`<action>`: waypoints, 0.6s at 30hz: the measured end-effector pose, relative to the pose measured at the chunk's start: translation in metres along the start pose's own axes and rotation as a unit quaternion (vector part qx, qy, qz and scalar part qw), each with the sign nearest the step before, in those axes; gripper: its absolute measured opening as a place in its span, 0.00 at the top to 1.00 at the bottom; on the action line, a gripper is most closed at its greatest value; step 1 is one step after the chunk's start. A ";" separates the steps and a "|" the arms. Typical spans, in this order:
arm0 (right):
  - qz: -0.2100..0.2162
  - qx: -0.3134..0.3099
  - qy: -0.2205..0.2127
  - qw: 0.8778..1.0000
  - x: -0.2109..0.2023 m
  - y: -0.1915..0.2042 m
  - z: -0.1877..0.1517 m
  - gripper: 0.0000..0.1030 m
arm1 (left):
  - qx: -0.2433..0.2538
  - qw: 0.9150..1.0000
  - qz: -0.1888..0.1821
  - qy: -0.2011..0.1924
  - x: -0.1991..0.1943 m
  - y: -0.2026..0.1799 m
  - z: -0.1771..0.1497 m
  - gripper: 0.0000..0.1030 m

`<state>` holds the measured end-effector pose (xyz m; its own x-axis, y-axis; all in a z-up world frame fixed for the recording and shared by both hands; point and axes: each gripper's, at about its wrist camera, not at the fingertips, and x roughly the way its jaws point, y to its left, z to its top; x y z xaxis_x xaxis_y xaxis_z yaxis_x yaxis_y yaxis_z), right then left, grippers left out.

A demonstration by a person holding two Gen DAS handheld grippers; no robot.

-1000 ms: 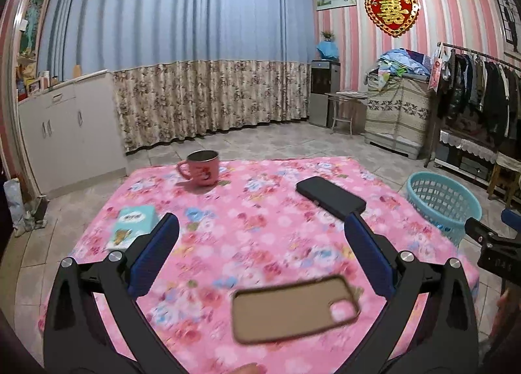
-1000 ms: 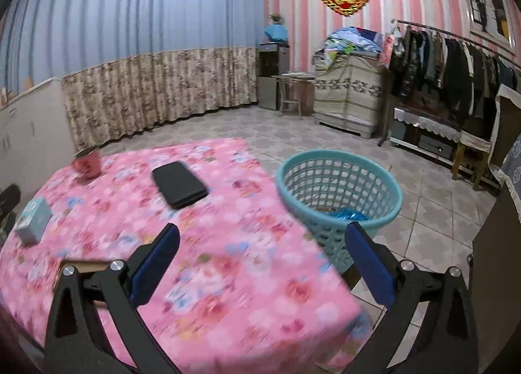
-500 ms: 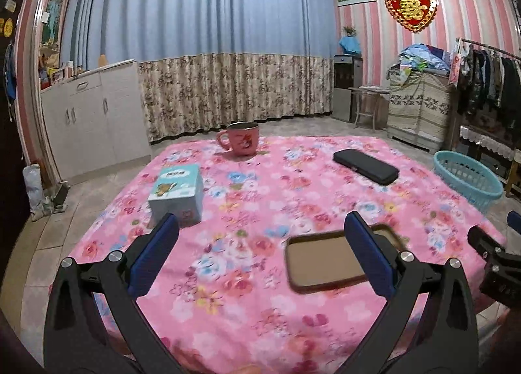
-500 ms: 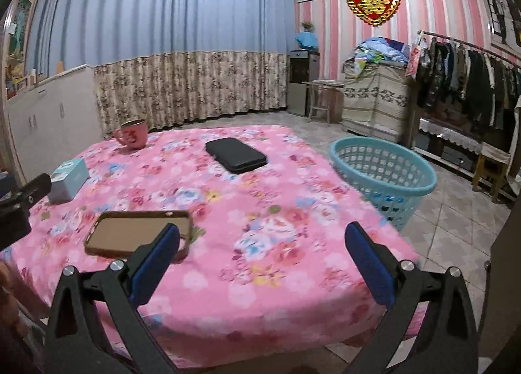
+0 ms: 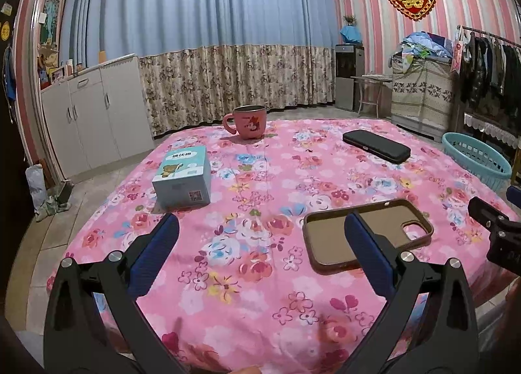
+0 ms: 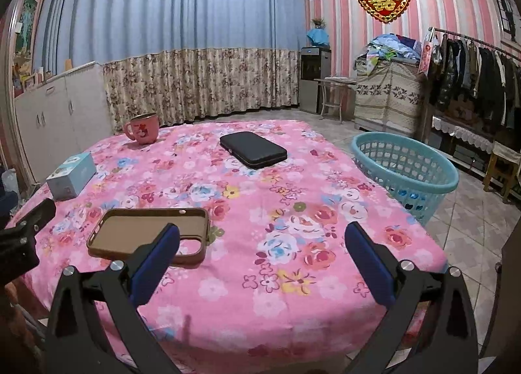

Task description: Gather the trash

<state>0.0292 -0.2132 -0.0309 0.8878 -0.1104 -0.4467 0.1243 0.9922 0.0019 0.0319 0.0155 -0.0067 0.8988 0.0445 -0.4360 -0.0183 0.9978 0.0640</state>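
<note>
Here the left gripper point(image 5: 260, 234) hangs over the near edge of the table point(image 5: 247, 325), its blue pads spread wide with nothing between them. The right gripper point(image 6: 262, 237) is likewise released and empty, held above the near right part of the floral cloth. Between the two lies the brown phone case point(image 6: 148, 235), flat and close to the front edge; in the left view its right pad overlaps the case's outline point(image 5: 368, 237), though whether it touches cannot be told. Broad open cloth stretches ahead of both tools. The small blue box point(image 5: 182, 177) stands toward the left edge, the pink mug point(image 5: 249, 121) near the far edge, and the black case point(image 6: 253, 149) far and to the right, all well apart from one another. The teal basket point(image 6: 405, 172) stands on the tiled floor just beside the table's right edge, and something blue shows through its mesh low down.

Against the frames a second ago, the left camera has drawn back and lowered, so the blue box, then only a flat sliver at the left, now shows its front face. The right camera has swung away from the basket, which then filled the middle of its view, and now faces the table squarely. The jaws were just as wide then.
</note>
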 end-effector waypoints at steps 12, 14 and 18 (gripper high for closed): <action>0.006 -0.013 -0.002 1.000 0.003 0.010 0.001 0.04 | -0.006 1.000 0.002 0.005 0.008 0.002 -0.002 0.05; 0.006 -0.013 -0.001 1.000 0.004 0.011 0.002 0.04 | -0.005 1.000 0.003 0.007 0.009 0.001 -0.002 0.05; 0.007 -0.014 -0.002 1.000 0.004 0.011 0.002 0.04 | -0.002 1.000 -0.001 0.012 0.011 0.000 -0.005 0.05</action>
<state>0.0349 -0.2026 -0.0306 0.8909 -0.0961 -0.4439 0.0992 0.9949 -0.0163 0.0400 0.0159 -0.0158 0.8881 0.0439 -0.4575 -0.0184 0.9980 0.0599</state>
